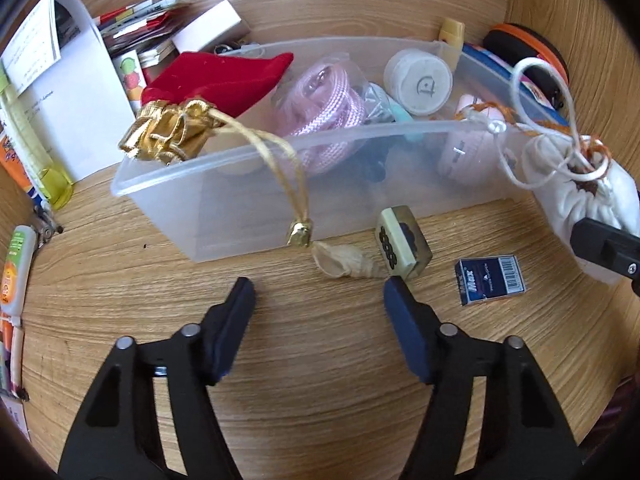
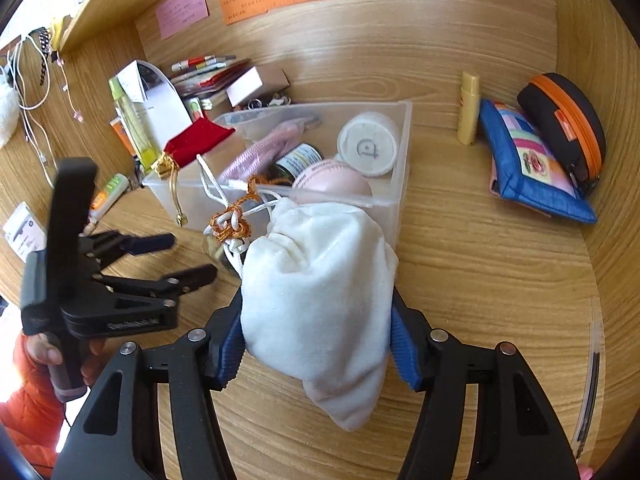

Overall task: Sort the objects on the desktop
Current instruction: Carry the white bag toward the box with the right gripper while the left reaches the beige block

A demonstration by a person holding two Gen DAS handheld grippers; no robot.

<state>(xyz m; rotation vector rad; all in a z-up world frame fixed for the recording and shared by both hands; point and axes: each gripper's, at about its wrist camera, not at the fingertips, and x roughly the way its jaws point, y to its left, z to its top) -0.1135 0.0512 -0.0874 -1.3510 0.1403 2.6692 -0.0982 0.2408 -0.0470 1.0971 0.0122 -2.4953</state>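
My right gripper is shut on a white drawstring pouch and holds it above the desk, in front of the clear plastic bin; the pouch also shows in the left wrist view. The bin holds a red velvet pouch, a pink cord and a white round jar. My left gripper is open and empty, low over the desk before the bin. Just ahead of it lie a seashell, a stamp block and a small blue box.
A gold pouch hangs over the bin's left rim. Papers and a white box lie at the back left, tubes along the left edge. A blue purse, an orange-trimmed case and a yellow tube lie right of the bin.
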